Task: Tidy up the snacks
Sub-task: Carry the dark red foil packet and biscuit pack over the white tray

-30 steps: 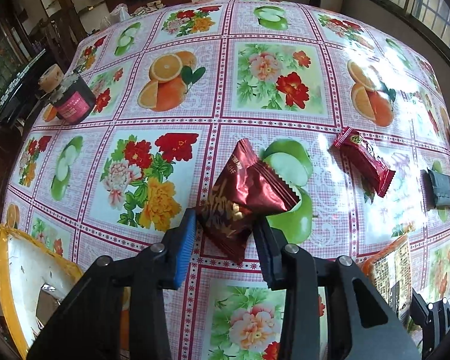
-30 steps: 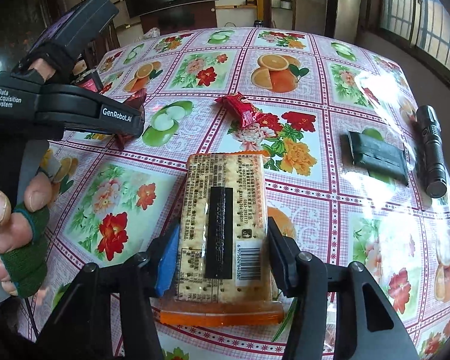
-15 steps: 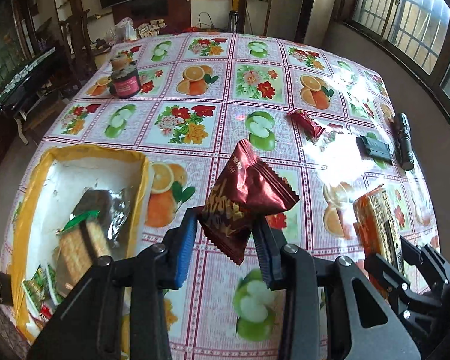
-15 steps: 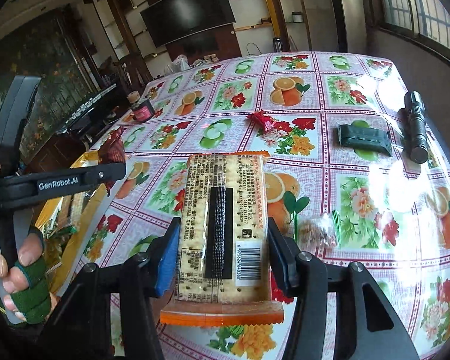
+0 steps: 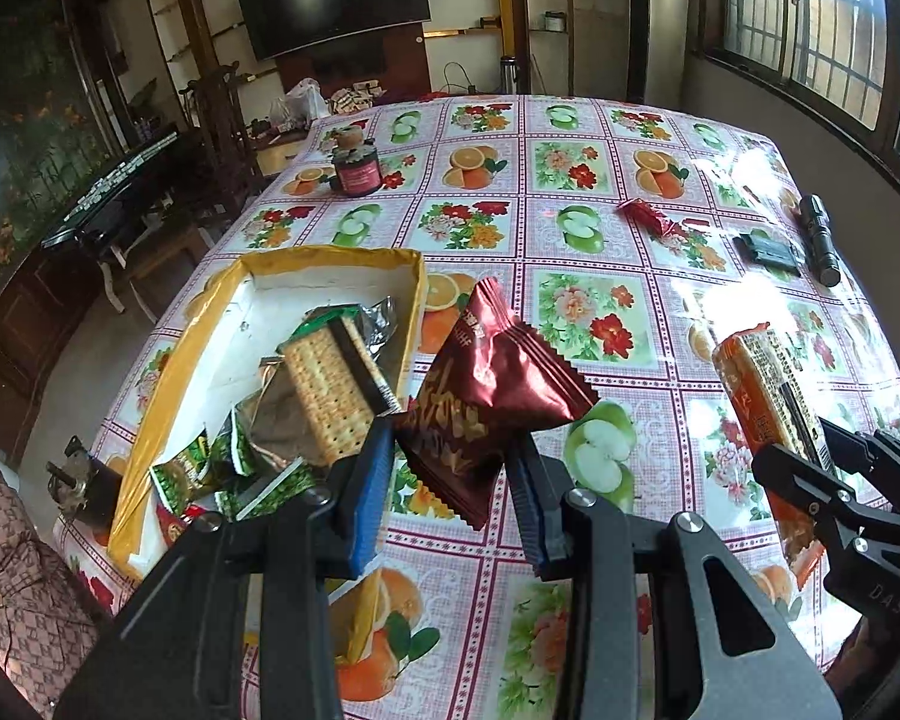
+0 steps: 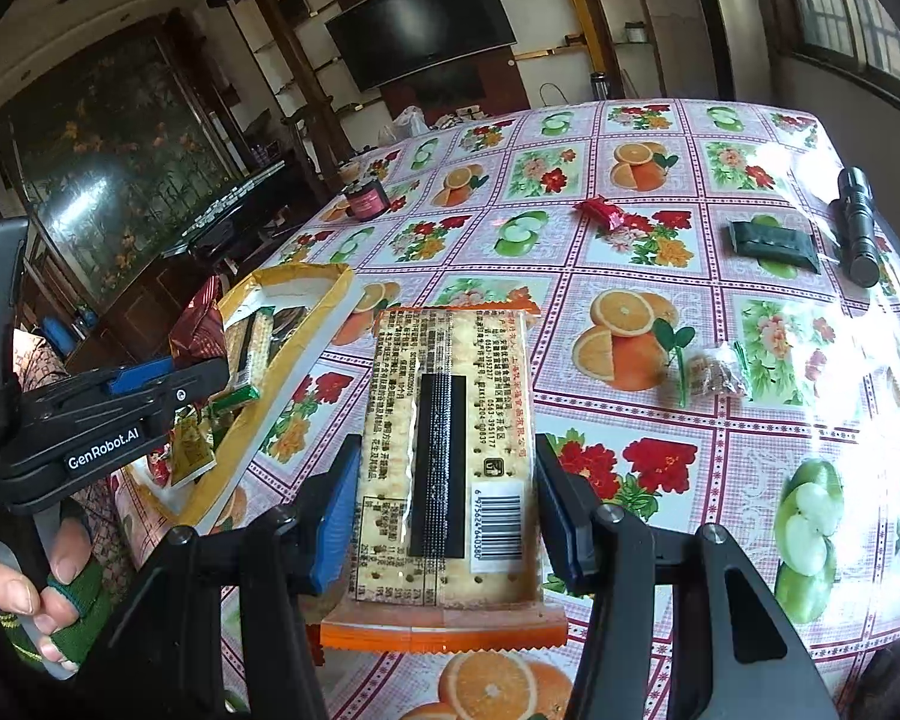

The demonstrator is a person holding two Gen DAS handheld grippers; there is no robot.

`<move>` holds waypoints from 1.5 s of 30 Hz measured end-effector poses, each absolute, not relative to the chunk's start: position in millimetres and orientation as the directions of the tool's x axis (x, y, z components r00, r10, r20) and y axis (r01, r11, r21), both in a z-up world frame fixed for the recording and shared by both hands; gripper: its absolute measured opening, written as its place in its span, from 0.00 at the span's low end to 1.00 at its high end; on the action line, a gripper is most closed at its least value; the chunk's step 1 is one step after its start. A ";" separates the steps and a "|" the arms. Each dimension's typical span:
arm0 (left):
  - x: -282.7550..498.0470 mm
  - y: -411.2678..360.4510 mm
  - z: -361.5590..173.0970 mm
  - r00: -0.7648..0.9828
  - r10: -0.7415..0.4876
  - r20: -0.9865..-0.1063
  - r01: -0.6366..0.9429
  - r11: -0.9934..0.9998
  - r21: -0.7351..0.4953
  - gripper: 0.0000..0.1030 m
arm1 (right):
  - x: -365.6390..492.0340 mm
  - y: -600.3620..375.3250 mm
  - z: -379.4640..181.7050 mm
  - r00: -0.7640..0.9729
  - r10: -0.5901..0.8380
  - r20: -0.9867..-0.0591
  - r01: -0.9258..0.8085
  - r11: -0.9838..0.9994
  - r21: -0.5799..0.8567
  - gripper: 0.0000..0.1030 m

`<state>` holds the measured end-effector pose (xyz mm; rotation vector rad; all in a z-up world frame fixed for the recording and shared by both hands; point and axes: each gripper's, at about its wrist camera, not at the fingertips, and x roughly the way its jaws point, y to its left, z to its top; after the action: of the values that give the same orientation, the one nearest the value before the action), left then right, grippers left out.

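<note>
My left gripper (image 5: 450, 480) is shut on a dark red snack pouch (image 5: 486, 390), held in the air just right of a yellow-rimmed white box (image 5: 414, 276) that holds several snack packs, among them a cracker pack (image 5: 330, 390). My right gripper (image 6: 444, 516) is shut on an orange-edged cracker packet (image 6: 444, 450), carried above the table. In the left wrist view that packet (image 5: 762, 384) and the right gripper (image 5: 834, 468) show at the right edge. From the right wrist view the left gripper (image 6: 168, 372) hangs beside the box (image 6: 330, 294). A small red candy (image 6: 600, 213) lies further back on the table.
A floral tablecloth (image 5: 594, 300) covers the table. A dark jar (image 5: 357, 171) stands at the back left. A black flashlight (image 6: 858, 222) and a dark green pouch (image 6: 771, 243) lie at the right. A small clear-wrapped snack (image 6: 714, 372) lies near the right gripper. A person's hand (image 6: 36, 576) grips the left handle.
Both grippers have risen and pulled back toward the near left, keeping their snacks. The box has come into view, and the left gripper now hangs beside it.
</note>
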<state>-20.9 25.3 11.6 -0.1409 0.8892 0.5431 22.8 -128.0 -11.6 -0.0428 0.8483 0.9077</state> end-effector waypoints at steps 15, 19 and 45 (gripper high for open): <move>-64.7 54.7 12.8 0.482 0.447 -0.754 -0.573 0.811 0.114 0.38 | -2.7 -86.5 -0.7 0.274 0.705 -0.654 -0.776 0.564 0.283 0.52; -70.2 61.6 11.2 0.478 0.449 -0.755 -0.583 0.805 0.109 0.38 | -7.0 -77.5 0.4 0.266 0.706 -0.656 -0.785 0.554 0.277 0.52; -112.9 133.5 -4.2 0.401 0.481 -0.780 -0.692 0.717 0.086 0.38 | -19.7 3.1 -1.1 0.164 0.726 -0.667 -0.851 0.447 0.277 0.51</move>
<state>-112.9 133.5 -4.2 -0.2685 0.8857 0.7521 -19.7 3.1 -1.1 -0.1761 0.8377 1.1321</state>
